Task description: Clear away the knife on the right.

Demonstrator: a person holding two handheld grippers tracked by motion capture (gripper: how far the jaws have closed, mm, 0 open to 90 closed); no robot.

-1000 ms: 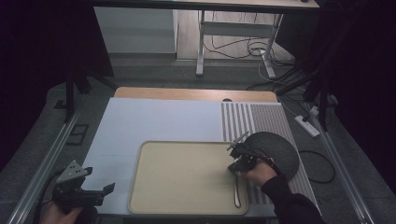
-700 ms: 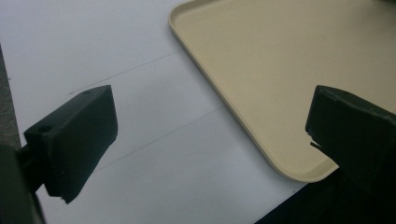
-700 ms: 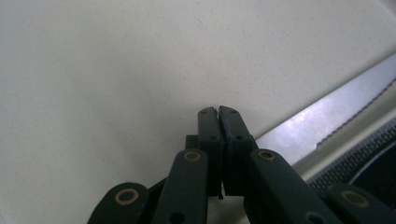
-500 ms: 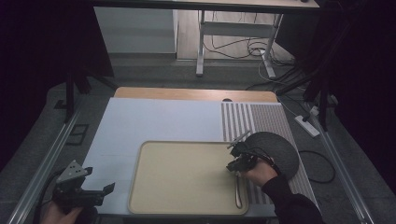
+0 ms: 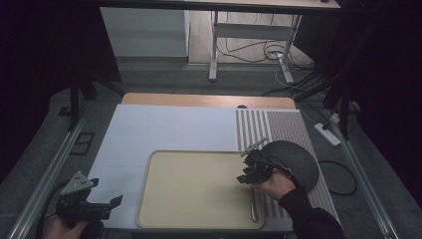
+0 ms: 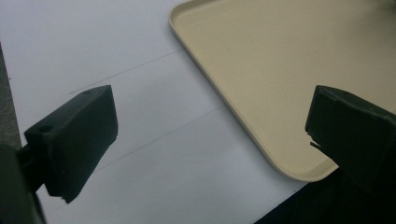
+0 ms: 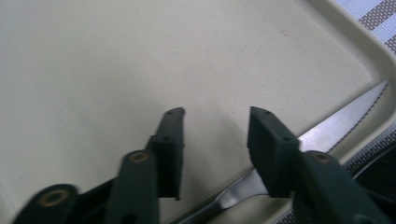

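Since a second ago your right tool (image 5: 247, 169) has let go: its jaws have just been opening, nothing clamped between them. Your knife (image 7: 327, 130) lies along the tray's (image 5: 199, 159) right rim, beneath and just right of that tool. Your left tool (image 6: 210, 135) stands wide apart, far off.

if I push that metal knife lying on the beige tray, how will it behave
The flat silver serrated knife looks rigid, so it probably slides rather than rolls. It lies along the smooth beige tray's raised rim, which likely stops it. Being thin, it seems awkward to pick up.
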